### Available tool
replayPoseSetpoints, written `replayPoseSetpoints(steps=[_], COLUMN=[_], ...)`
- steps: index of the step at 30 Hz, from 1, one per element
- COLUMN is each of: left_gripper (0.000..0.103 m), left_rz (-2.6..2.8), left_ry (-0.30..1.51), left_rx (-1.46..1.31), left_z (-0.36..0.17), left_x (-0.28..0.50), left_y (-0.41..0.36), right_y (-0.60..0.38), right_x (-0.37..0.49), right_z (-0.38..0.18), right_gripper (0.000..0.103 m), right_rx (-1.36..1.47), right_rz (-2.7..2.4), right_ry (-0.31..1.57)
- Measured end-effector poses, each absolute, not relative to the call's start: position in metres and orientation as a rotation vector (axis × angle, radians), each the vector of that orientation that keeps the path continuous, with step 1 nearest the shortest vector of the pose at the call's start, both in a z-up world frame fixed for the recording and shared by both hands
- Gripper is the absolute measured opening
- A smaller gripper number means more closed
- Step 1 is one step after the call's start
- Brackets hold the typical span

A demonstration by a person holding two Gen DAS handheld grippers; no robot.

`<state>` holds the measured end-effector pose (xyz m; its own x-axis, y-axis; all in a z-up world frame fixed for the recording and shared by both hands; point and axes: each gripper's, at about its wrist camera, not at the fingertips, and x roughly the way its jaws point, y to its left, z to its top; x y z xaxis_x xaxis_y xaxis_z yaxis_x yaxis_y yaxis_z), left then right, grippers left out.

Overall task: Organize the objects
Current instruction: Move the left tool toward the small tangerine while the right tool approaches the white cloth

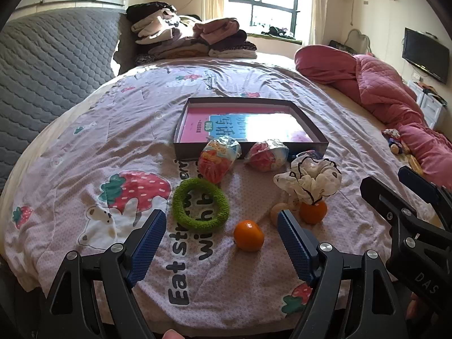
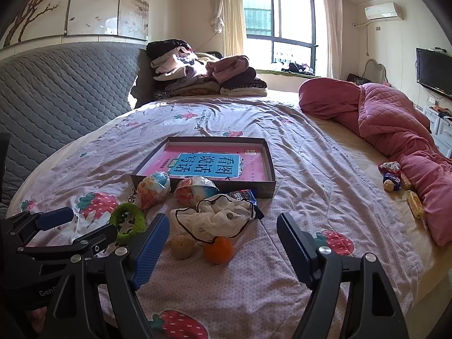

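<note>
Sensibly, with both the left gripper (image 1: pixel 221 238) and right gripper (image 2: pixel 223 243) empty, jaws wide apart, the nearest orange (image 1: pixel 248 235), loose near the bed's (image 1: pixel 84 141) front edge before the box (image 1: pixel 180 130), suited a gentle, centred pinch.

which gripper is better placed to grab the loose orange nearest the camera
Left. The loose orange lies between and just ahead of the open left gripper. From the right gripper, also open and empty, only the other orange by the white cloth shows.
</note>
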<state>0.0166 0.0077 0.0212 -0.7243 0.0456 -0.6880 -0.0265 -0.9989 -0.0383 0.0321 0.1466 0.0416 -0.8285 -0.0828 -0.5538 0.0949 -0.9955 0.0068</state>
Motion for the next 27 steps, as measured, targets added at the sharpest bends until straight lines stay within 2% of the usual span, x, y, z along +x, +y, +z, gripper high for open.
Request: replayPoseSetpoints(steps=[27], left_gripper=[0.082], left_rz=[2.845], left_ry=[-0.052], left_rx=[-1.186], left_z=[0.0135], left_x=[0.0176], left_y=[0.0117], right_y=[0.1538], right_x=[0.0333], right_z=[0.0368], right_gripper=[0.078], right_rx=[0.898], right_rz=[-2.921], right_ry=[0.026])
